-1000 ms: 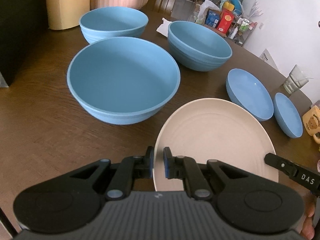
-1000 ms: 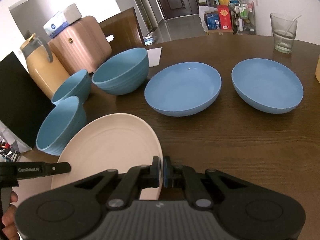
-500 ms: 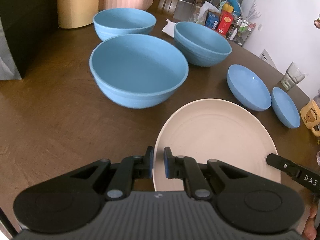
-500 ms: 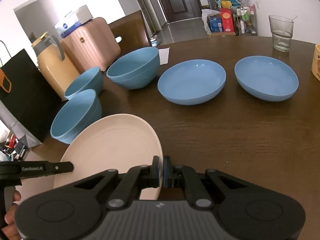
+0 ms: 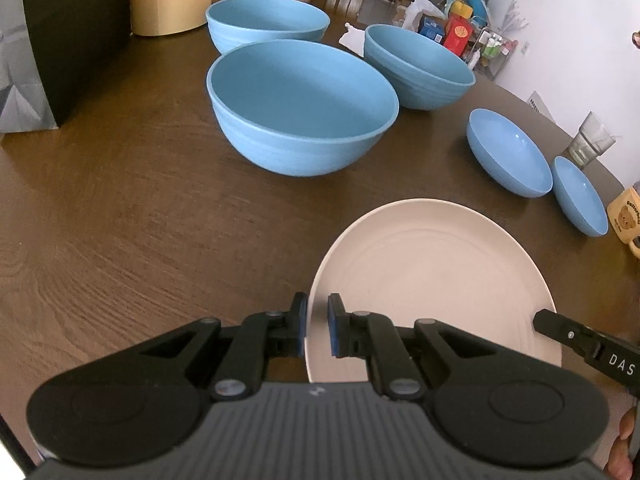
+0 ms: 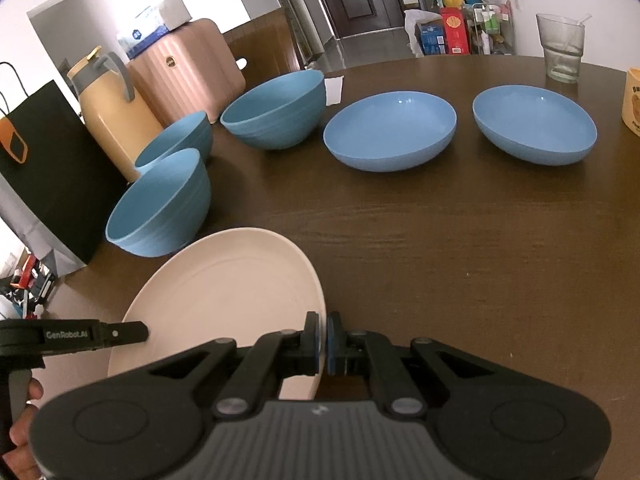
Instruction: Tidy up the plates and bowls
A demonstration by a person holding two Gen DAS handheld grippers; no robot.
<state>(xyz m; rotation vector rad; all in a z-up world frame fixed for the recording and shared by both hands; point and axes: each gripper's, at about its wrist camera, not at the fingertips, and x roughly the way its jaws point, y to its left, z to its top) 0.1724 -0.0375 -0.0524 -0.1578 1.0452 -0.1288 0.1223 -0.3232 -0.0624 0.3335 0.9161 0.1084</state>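
A cream plate [image 5: 432,280] is held between both grippers over the brown table [image 5: 120,220]. My left gripper [image 5: 317,330] is shut on the plate's left rim. My right gripper [image 6: 323,342] is shut on the plate's right rim; the plate also shows in the right wrist view [image 6: 224,300]. Three deep blue bowls stand beyond: a near one [image 5: 300,108], one behind it [image 5: 266,20] and one to the right [image 5: 420,68]. Two shallow blue bowls [image 6: 390,130] [image 6: 534,124] sit further right.
A black paper bag [image 6: 44,168], a yellow jug [image 6: 108,108] and a pink ribbed case [image 6: 184,68] stand along the table's left side. A glass [image 6: 562,48] and a yellow bear mug [image 5: 626,214] are at the far right. A white napkin [image 6: 334,88] lies behind the bowls.
Both grippers have drawn back with the plate, so the bowls look farther away. The grip on the plate is unchanged.
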